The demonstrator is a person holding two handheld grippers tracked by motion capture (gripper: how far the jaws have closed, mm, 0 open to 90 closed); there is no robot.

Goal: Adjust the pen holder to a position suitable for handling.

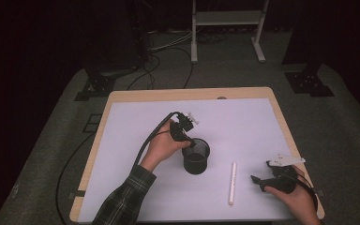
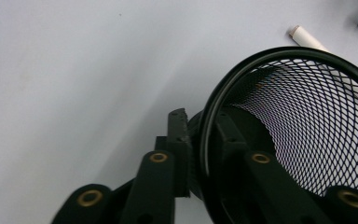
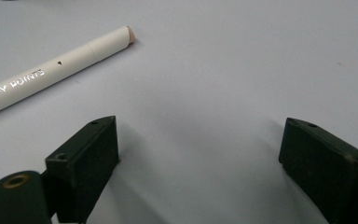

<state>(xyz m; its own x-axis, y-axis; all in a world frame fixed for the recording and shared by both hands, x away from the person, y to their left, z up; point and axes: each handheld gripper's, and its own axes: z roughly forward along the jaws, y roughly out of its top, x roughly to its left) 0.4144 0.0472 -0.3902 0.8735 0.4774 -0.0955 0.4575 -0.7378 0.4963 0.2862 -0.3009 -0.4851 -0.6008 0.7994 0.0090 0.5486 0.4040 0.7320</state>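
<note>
A black mesh cup (image 1: 196, 159) stands upright on the white sheet near the table's middle. My left gripper (image 1: 187, 143) reaches down to its rim from the left. In the left gripper view the cup's rim (image 2: 261, 60) runs between the two jaws, one jaw outside the wall and one inside, and my left gripper (image 2: 200, 121) is shut on it. A white pen (image 1: 232, 183) lies to the right of the cup, lettered "KEY POINTS" on its barrel (image 3: 51, 70). My right gripper (image 1: 261, 171) rests low at the front right, open (image 3: 200, 140), with bare sheet between its jaws and the pen to its left.
The white sheet (image 1: 243, 122) covers most of a wooden table (image 1: 122, 96). A cable trails from the left gripper over the sheet. Beyond the table stand dark stand bases and a white frame (image 1: 225, 18) on a grey floor.
</note>
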